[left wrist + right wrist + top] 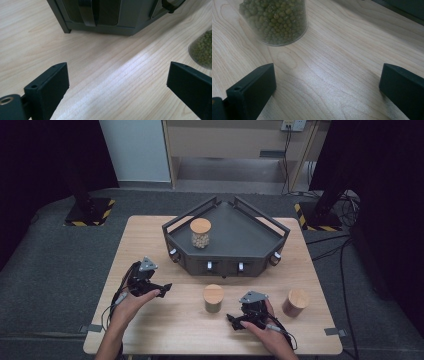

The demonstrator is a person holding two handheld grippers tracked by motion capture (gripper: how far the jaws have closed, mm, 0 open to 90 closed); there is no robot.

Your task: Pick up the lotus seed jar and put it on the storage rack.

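Note:
A dark grey corner-shaped tray (250, 237) stands at the back of the wooden table (150, 245), with a cork-lidded jar of pale beans (200, 233) on it. A jar of green beans (213, 298) sits mid-table, seen close in the right gripper view (275, 20) and at the edge of the left gripper view (202, 48). A brownish jar (295, 302) stands to the right. My left gripper (161, 290) (117, 82) is open above bare wood, left of the green jar. My right gripper (234, 321) (327, 85) is open, nothing between its jaws, just short of that jar.
The tray's front wall (100, 15) with its knobs (209, 266) faces the grippers. Black stands with yellow-striped bases (90, 212) flank the table on the grey floor, and cables (345, 255) trail at the right.

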